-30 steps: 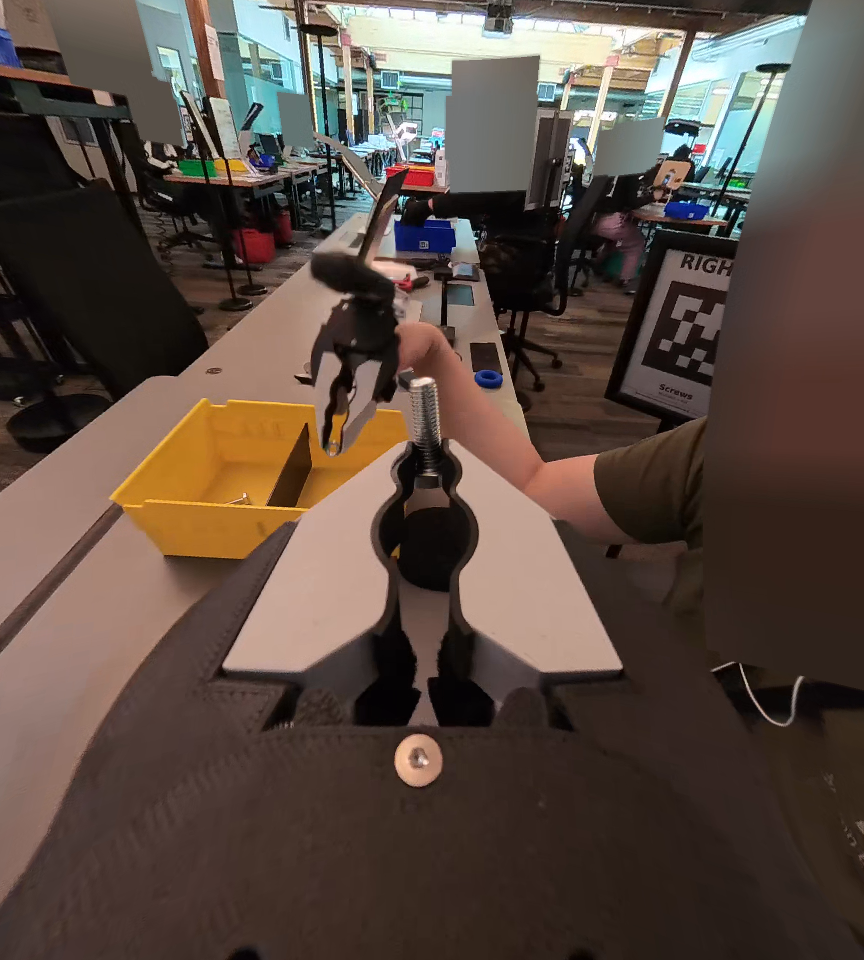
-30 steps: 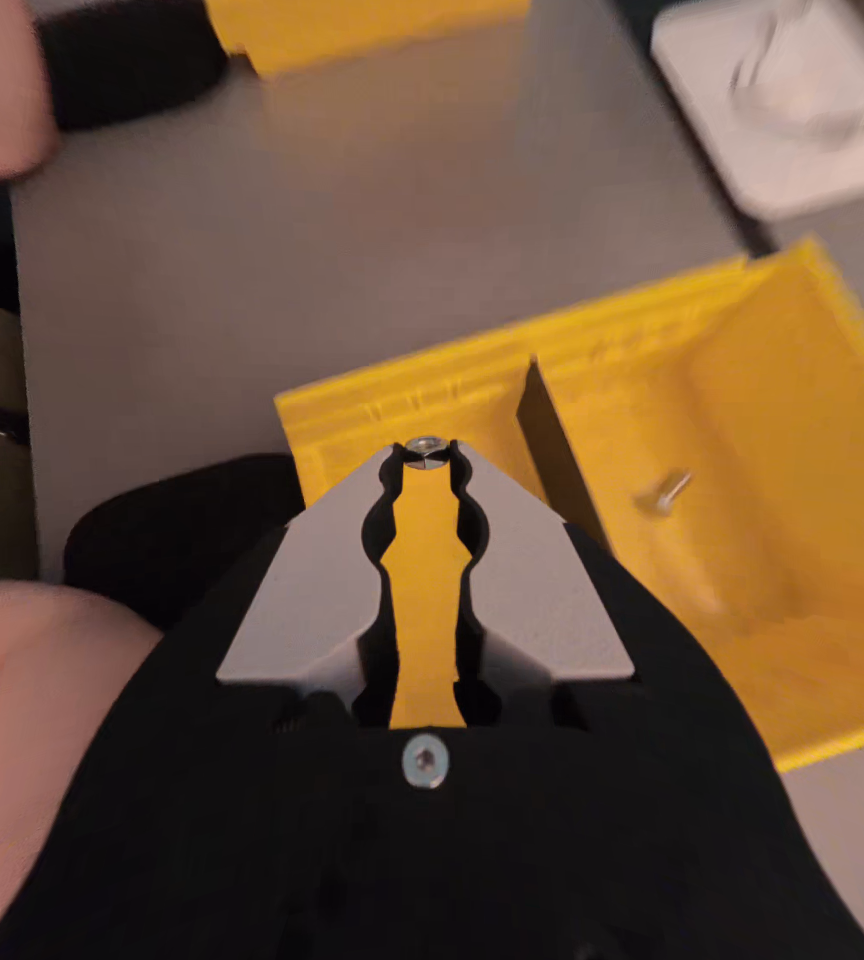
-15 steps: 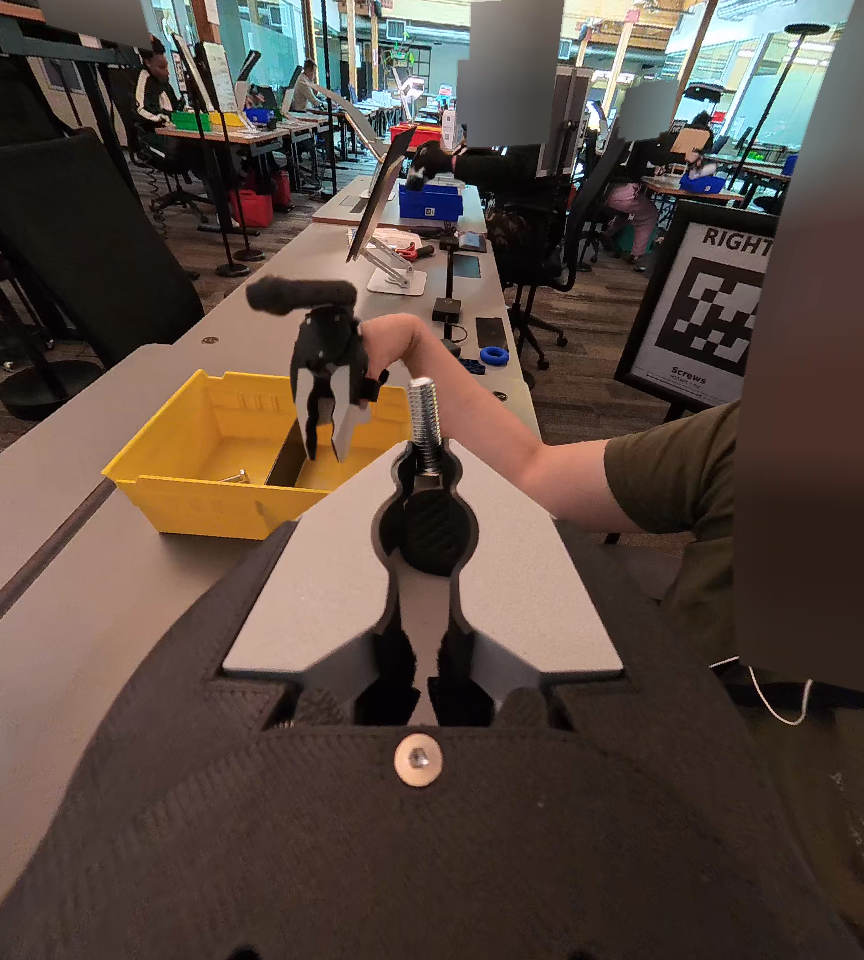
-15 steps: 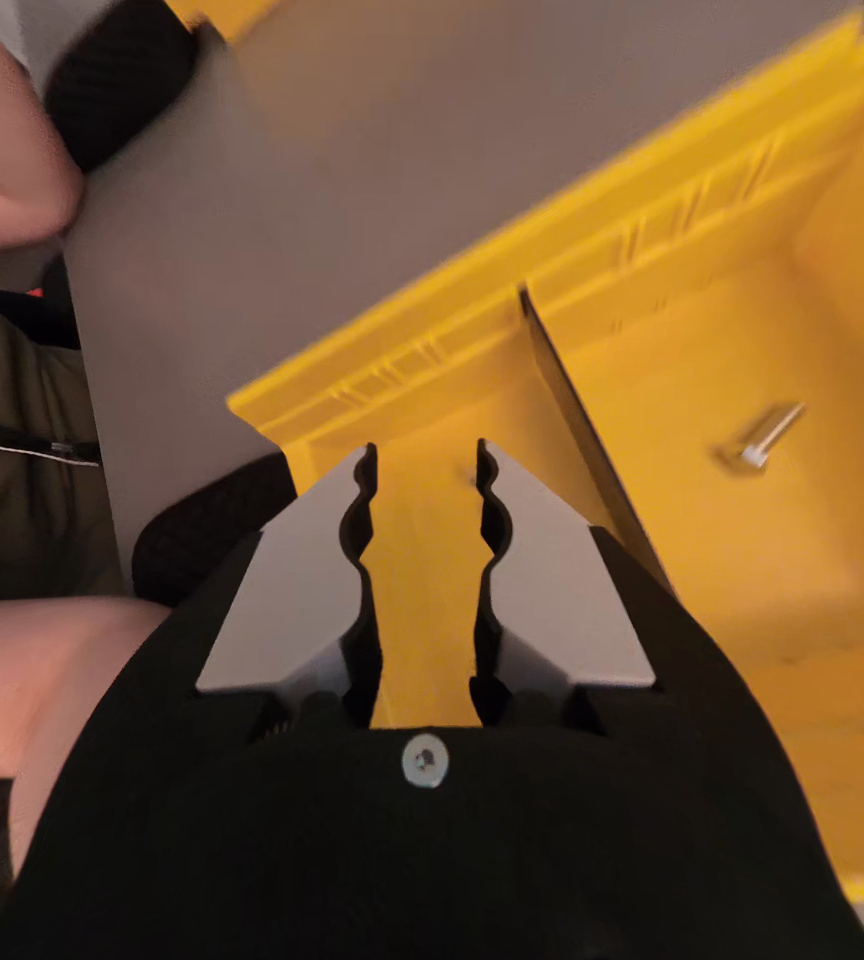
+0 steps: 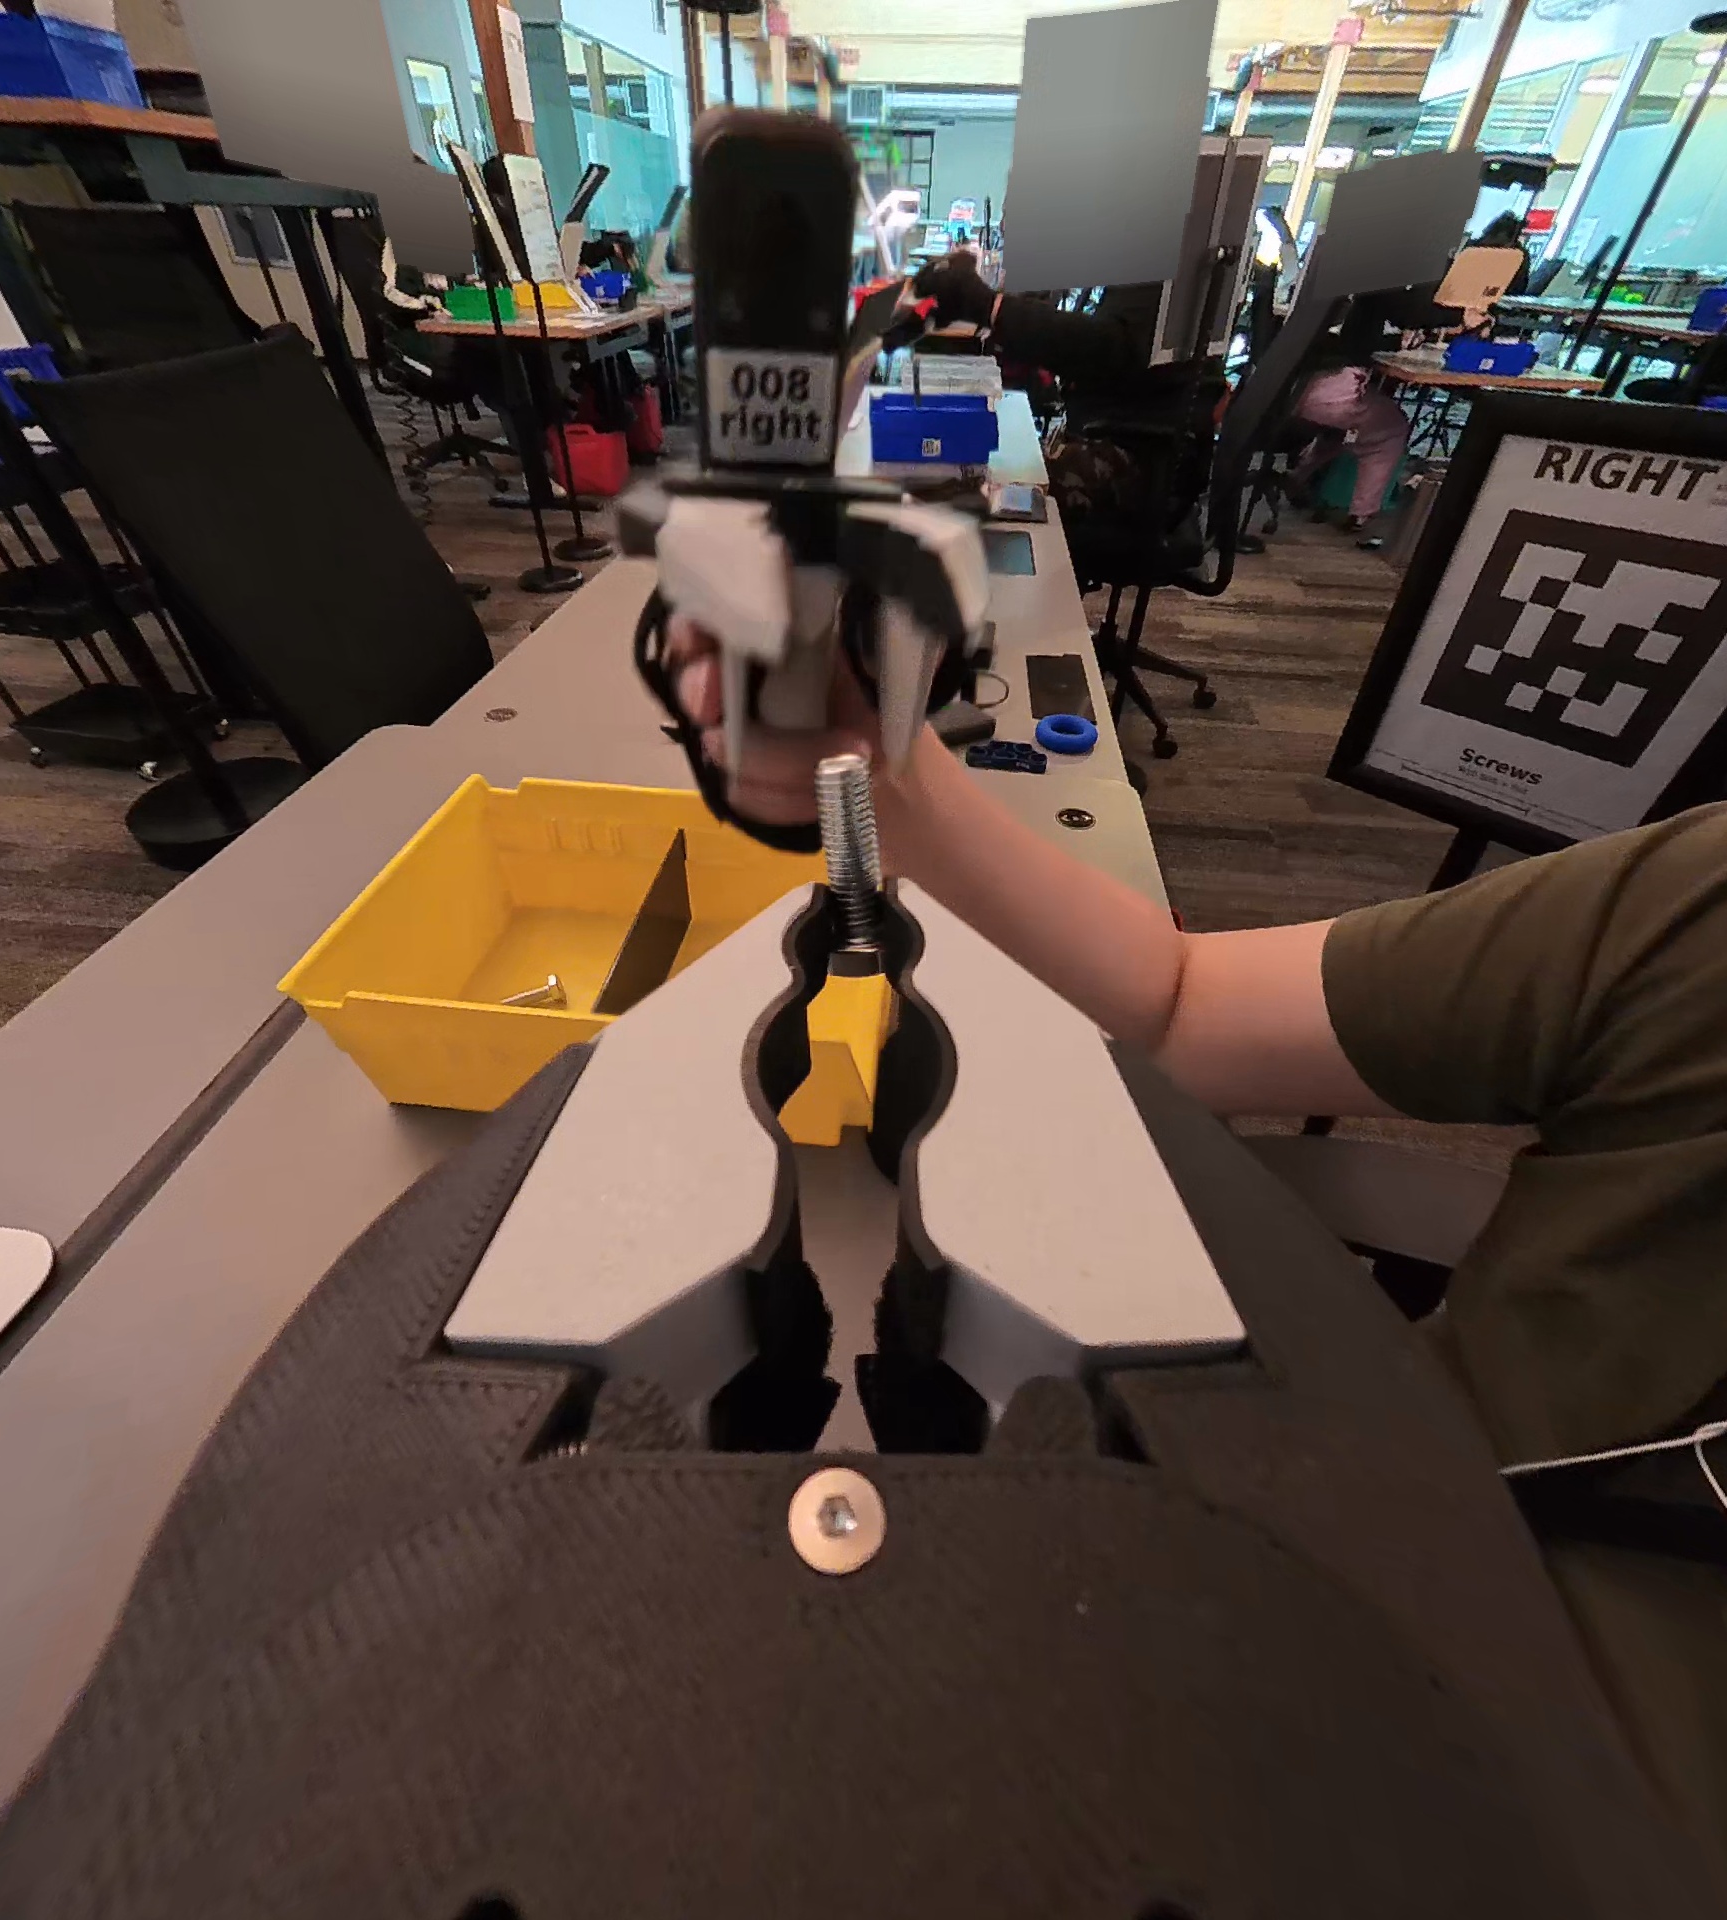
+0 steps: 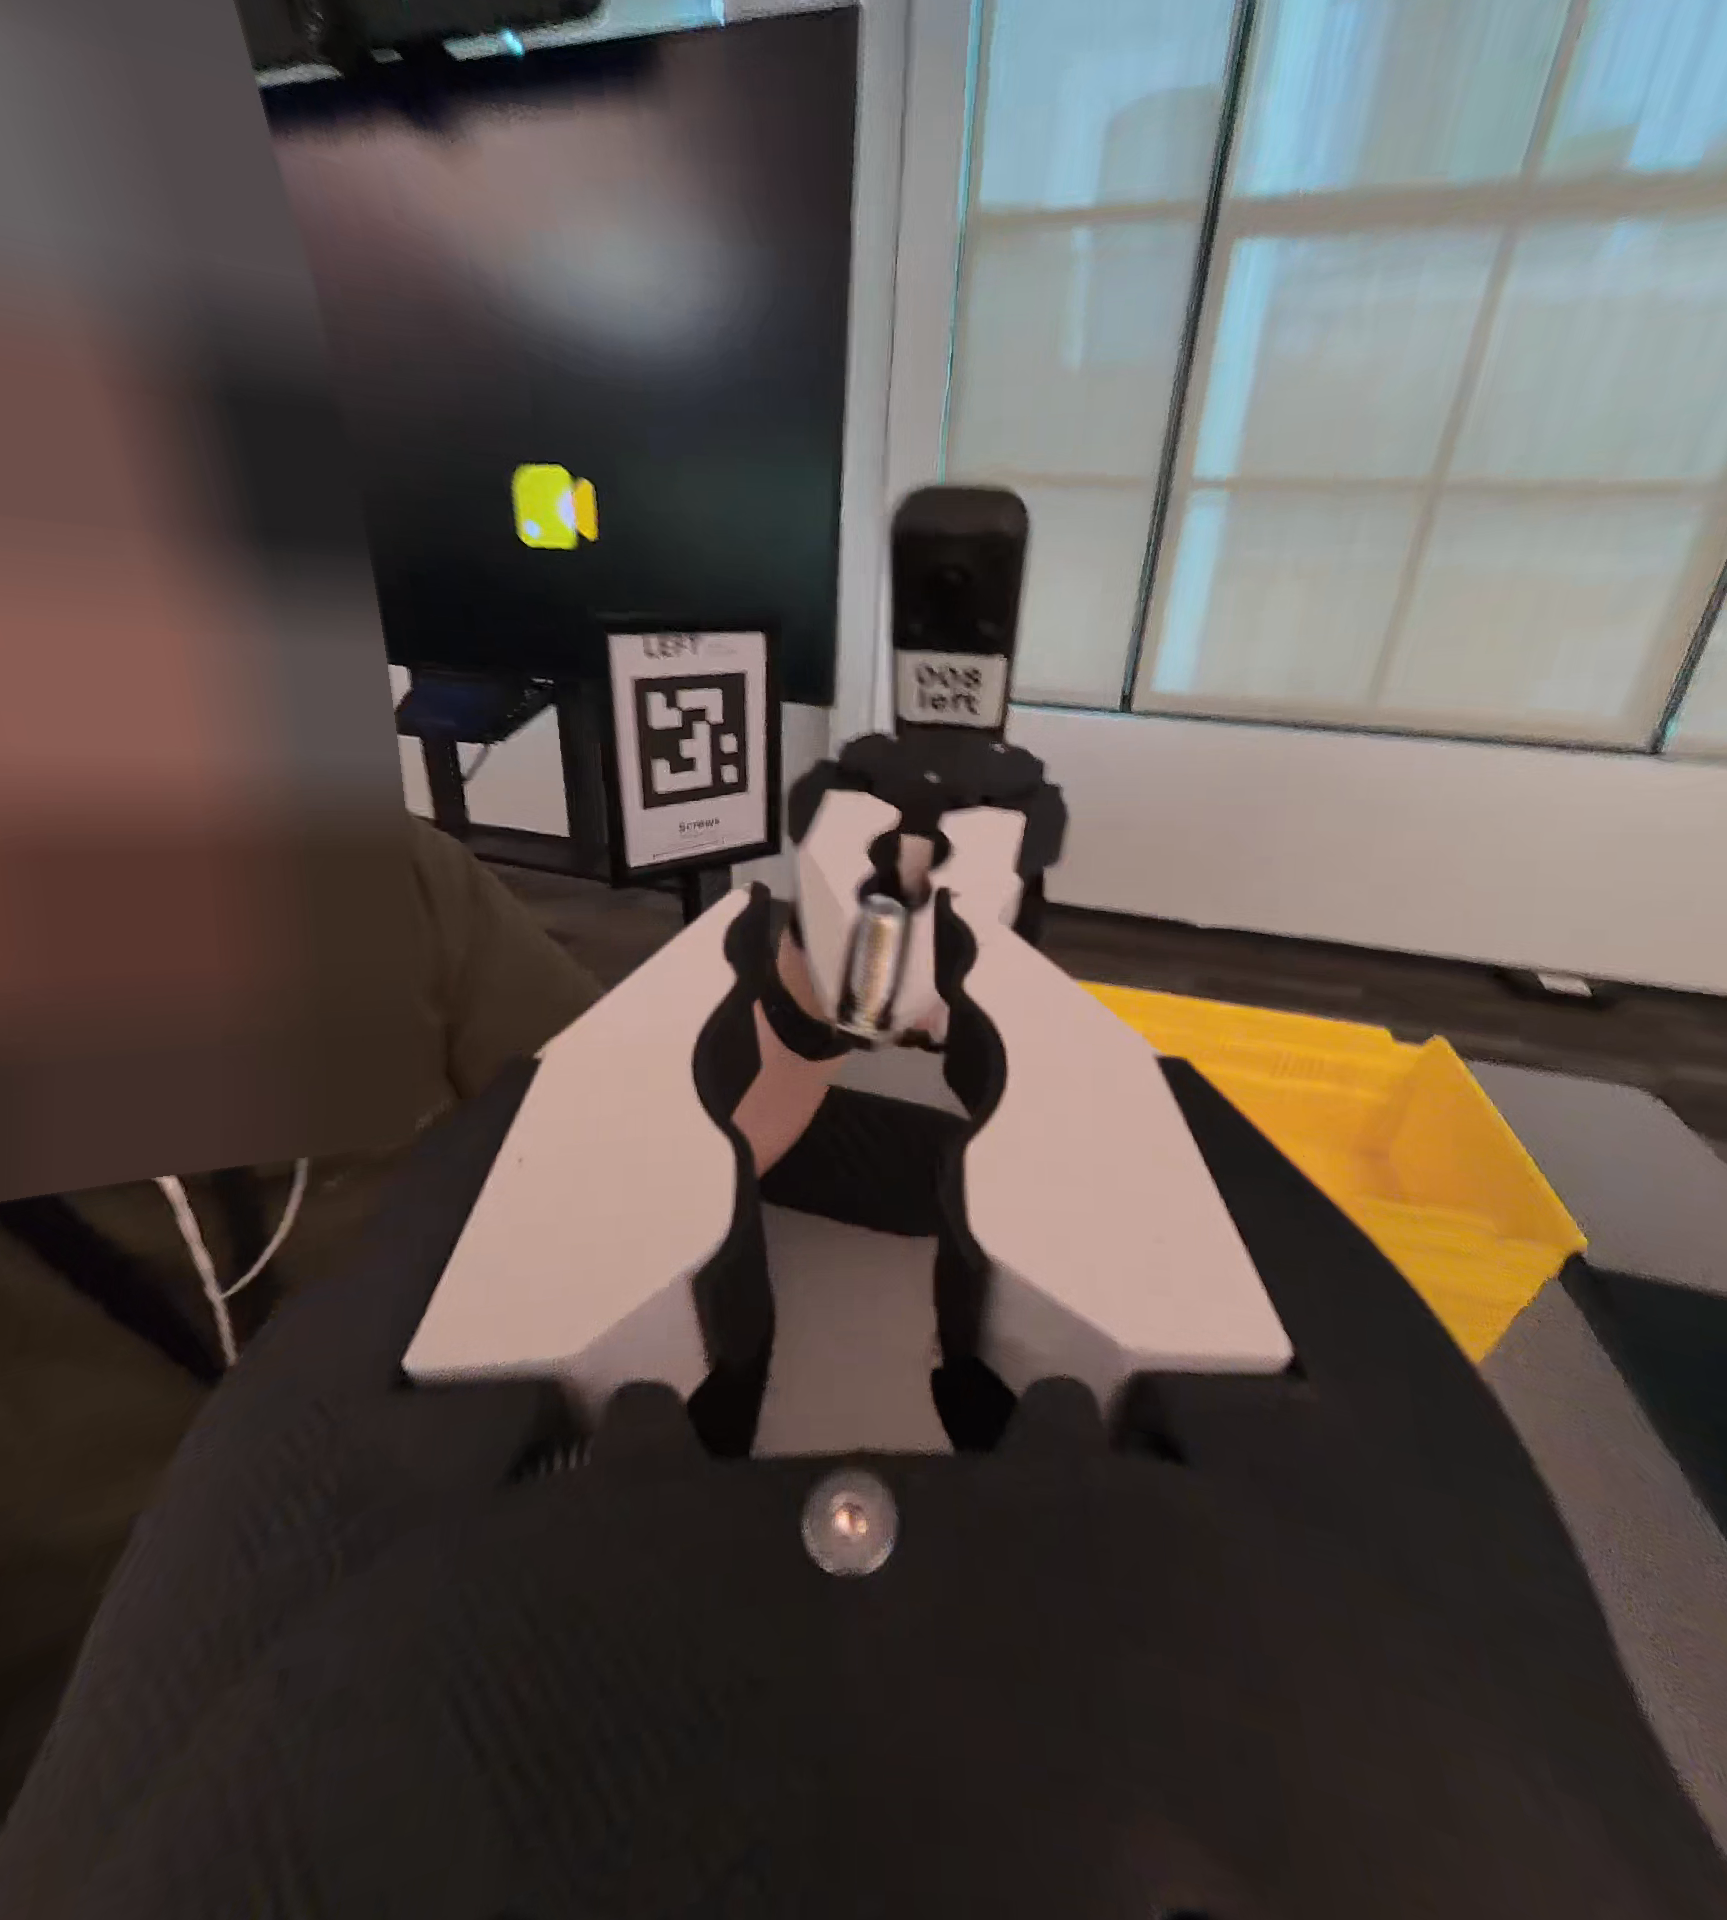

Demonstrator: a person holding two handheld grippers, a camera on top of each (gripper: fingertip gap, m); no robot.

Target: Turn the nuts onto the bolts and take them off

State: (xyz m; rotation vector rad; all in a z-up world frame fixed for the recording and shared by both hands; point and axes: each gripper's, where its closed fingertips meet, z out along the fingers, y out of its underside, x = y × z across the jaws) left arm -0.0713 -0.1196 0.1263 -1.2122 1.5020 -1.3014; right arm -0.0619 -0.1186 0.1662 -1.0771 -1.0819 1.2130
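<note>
Left wrist view: the left gripper is clamping a bare bolt at centre frame. Facing it, the right gripper is standing apart, empty; no nut is showing, so threading seems yet to begin.

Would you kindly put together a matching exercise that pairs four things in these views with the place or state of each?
Things:
1. left gripper
2. right gripper
3. small bolt
4. blue ring

Place or state:
A. lying inside the yellow bin
B. open, holding nothing
C. shut on the large bolt
D. on the grey table, beyond the bin

Pairs: 1-C, 2-B, 3-A, 4-D.
</note>
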